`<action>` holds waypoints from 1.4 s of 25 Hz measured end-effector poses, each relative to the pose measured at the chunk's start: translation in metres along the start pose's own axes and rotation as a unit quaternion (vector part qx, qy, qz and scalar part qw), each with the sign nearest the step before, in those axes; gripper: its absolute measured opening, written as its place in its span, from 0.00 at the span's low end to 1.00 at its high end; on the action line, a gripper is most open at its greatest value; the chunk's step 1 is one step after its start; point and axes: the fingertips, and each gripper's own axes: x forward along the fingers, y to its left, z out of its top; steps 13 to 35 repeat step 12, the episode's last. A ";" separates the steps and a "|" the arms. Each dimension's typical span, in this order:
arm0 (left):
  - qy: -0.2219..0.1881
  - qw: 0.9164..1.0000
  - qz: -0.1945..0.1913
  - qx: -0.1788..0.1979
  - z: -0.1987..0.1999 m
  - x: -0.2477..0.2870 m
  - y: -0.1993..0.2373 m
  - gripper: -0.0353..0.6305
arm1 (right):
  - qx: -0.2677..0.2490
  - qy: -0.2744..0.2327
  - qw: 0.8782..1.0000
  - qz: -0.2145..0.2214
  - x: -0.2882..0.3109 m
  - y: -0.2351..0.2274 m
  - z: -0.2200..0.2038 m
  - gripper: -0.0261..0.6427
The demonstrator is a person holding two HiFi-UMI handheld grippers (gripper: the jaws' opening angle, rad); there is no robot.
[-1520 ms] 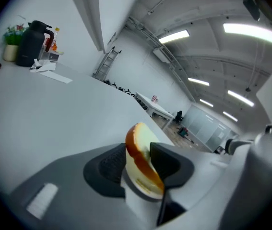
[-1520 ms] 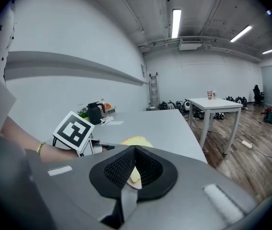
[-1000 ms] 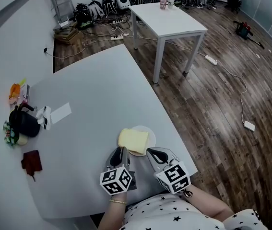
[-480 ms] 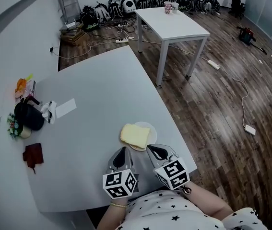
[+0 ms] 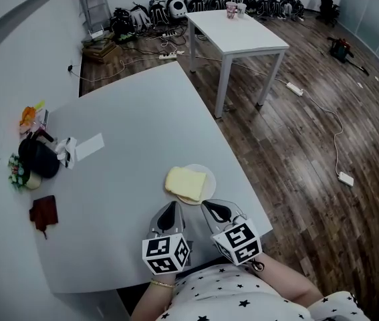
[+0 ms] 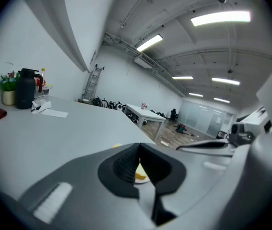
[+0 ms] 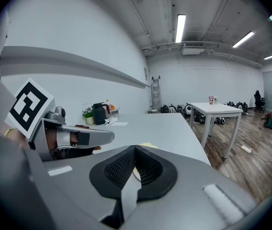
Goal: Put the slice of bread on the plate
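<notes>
Looks done, with bread (image 5: 185, 183) on plate (image 5: 209, 184) at desk (image 5: 129, 146) edge, left tool (image 5: 171, 207) and right tool (image 5: 207, 206) both closed together, empty, nearby.

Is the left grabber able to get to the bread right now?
Probably yes. The bread lies on the plate just ahead of the left gripper, only table between them. Its shut jaws would need opening first.

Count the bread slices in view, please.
1. The slice of bread lies on the plate, covering its left side, near the right edge of the grey table. A second slice directly under it would be hidden.
</notes>
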 end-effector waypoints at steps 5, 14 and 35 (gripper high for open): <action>0.001 1.000 -0.007 -0.003 -0.001 -0.002 -0.003 0.06 | -0.002 0.001 1.000 -0.008 -0.006 0.002 -0.003 0.04; 0.003 1.000 -0.010 0.001 -0.003 -0.005 -0.001 0.06 | -0.001 0.001 1.000 -0.012 -0.007 0.007 -0.005 0.04; 0.003 1.000 -0.010 0.001 -0.003 -0.005 -0.001 0.06 | -0.001 0.001 1.000 -0.012 -0.007 0.007 -0.005 0.04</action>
